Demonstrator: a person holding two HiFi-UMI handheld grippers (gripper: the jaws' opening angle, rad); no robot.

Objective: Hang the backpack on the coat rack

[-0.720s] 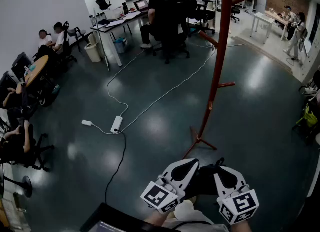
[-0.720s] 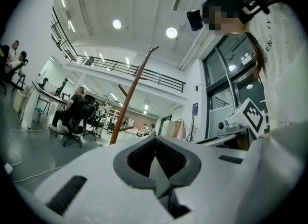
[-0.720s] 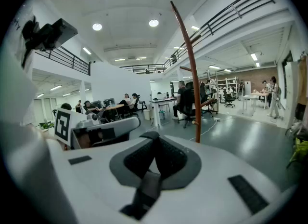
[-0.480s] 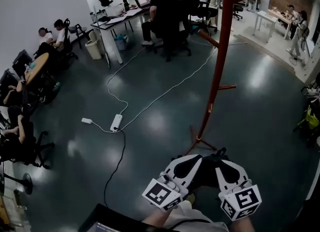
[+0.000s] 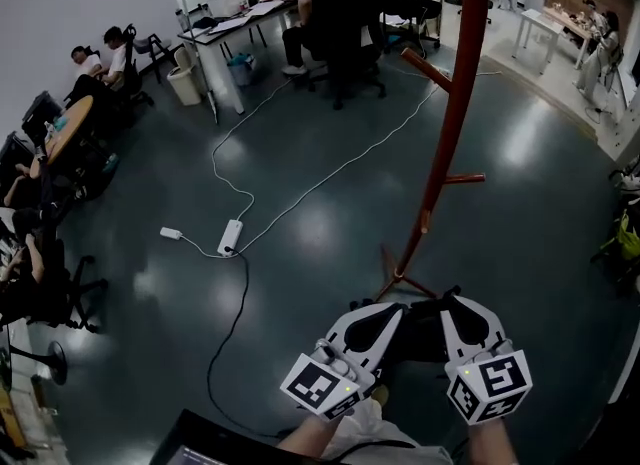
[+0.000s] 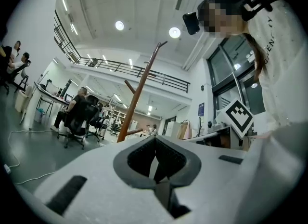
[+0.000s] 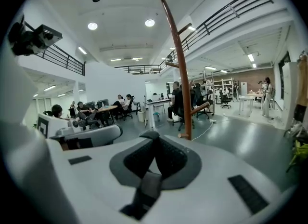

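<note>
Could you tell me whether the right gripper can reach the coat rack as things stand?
Probably yes: only bare floor separates the right gripper from the coat rack, though its jaws are clamped on the backpack.

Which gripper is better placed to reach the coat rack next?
Right, marginally: both grip the backpack strap, but the coat rack's low peg juts toward the right gripper's side, away from the left gripper.

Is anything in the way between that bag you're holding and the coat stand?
Nothing visible does. Only bare floor lies between the backpack and the coat rack; the white cable and power strip lie well off to the left.
</note>
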